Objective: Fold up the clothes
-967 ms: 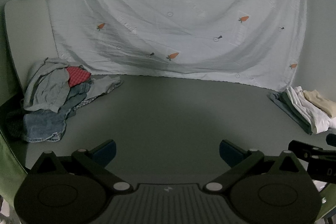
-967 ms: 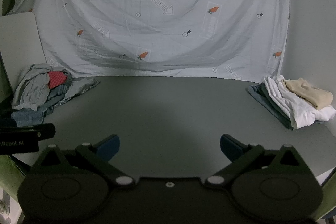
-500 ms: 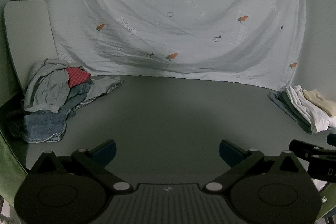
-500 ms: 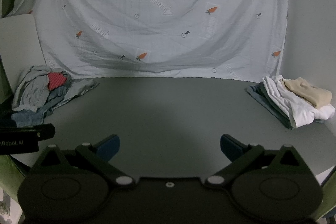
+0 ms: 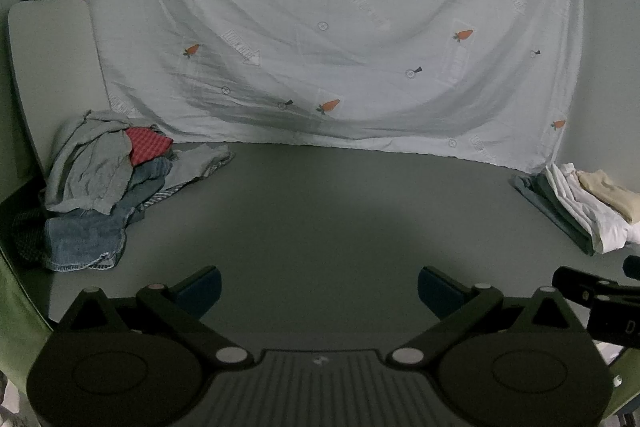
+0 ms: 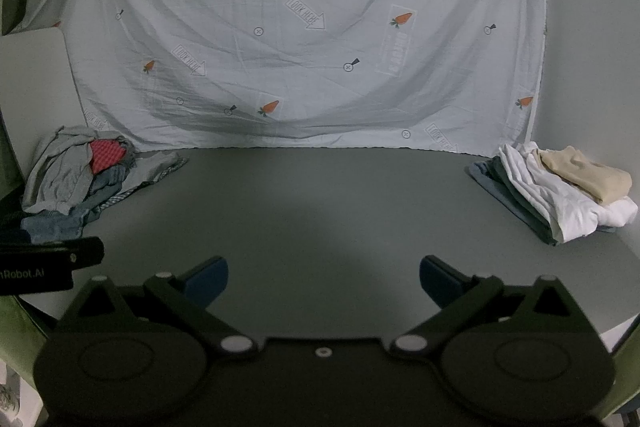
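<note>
Both spread wide and empty over bare tabletop: left hand-held gripper, right hand-held gripper. Messy clothes pile far left, folded stack far right.

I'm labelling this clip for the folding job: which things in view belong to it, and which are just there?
Part of the job:
unfolded pile
folded stack
left gripper, open
right gripper, open
table

Just there:
carrot-print sheet
grey board
</note>
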`<state>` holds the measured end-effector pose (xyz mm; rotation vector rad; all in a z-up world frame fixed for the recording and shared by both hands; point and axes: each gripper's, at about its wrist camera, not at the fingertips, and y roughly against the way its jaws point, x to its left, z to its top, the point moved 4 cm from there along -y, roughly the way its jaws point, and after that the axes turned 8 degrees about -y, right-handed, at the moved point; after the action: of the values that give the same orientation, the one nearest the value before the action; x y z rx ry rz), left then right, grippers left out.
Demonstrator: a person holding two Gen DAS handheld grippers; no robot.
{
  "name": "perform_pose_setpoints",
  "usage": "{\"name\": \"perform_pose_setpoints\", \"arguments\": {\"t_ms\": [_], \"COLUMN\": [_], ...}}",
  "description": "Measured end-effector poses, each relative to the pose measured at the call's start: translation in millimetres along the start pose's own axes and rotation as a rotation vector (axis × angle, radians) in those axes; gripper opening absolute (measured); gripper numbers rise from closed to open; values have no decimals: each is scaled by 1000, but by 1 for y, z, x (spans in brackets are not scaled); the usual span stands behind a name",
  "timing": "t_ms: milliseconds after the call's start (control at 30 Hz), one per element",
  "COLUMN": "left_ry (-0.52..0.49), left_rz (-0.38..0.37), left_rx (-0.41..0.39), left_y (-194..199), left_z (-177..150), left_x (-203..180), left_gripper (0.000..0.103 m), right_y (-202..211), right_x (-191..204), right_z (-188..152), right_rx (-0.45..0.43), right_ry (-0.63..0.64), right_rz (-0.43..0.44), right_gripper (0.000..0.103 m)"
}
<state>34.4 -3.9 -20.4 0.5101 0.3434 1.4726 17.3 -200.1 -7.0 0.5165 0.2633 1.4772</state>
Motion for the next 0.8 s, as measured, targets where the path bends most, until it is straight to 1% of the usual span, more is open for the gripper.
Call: {"name": "perform_pose_setpoints", "arguments": {"t_ms": [167, 800], "left_ry": [14, 10], "left_rz": [-9, -4], "left_rx": [8, 10], "left_y": [-2, -2], "left_z": [-2, 0], "left_x": [3, 5], "left_gripper": [103, 103], "right_y": [1, -2], "right_x": [2, -6], "right_z": [-1, 2], "right_rx": [0, -4], "right_ry": [-1, -4], "right_rz": [-6, -10], "right_gripper": [103, 103]}}
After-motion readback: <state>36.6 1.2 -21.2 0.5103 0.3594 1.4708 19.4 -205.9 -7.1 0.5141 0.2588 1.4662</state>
